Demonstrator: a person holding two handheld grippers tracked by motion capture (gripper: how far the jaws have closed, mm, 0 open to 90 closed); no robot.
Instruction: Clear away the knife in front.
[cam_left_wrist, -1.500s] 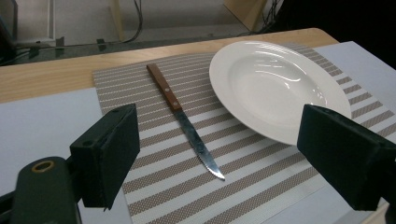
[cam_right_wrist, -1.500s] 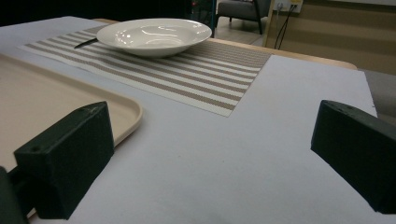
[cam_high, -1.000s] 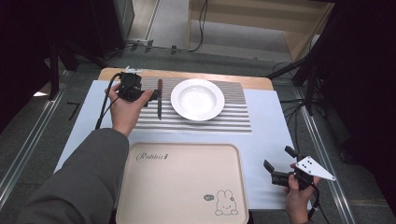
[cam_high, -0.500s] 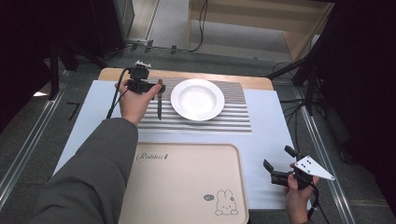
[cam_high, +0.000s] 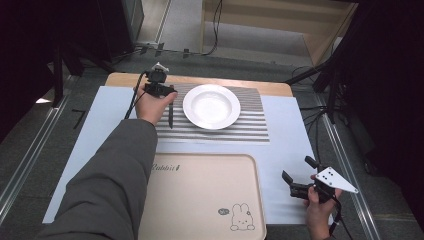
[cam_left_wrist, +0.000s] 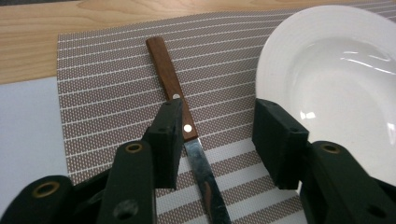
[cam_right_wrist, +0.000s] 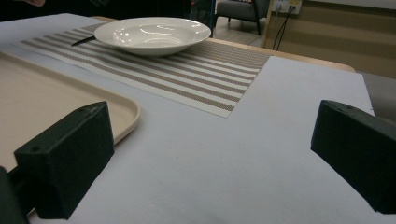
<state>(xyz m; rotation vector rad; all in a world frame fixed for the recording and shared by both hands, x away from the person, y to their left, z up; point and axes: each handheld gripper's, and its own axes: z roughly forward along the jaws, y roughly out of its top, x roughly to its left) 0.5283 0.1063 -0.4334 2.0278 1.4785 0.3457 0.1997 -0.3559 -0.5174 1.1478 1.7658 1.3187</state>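
Observation:
A knife with a brown wooden handle (cam_left_wrist: 168, 79) and a steel blade lies on the striped placemat (cam_high: 250, 125), just left of the white deep plate (cam_high: 211, 106). My left gripper (cam_high: 166, 91) is held over the knife's far end and stands open. In the left gripper view the left gripper (cam_left_wrist: 220, 122) straddles the knife, whose handle-blade joint lies close to the left jaw; the plate (cam_left_wrist: 336, 79) is right beside the right jaw. My right gripper (cam_high: 296, 181) rests open near the table's front right corner, with nothing between its fingers (cam_right_wrist: 70, 149).
A beige tray (cam_high: 200, 195) with a rabbit print sits at the front centre, on a pale blue sheet (cam_high: 290, 150). The tray's corner (cam_right_wrist: 116, 112) lies left of the right gripper. A wooden table edge (cam_high: 270, 89) runs behind the placemat.
My left gripper has moved right and a little farther back, from the placemat's left edge to over the knife. The right gripper has stayed put.

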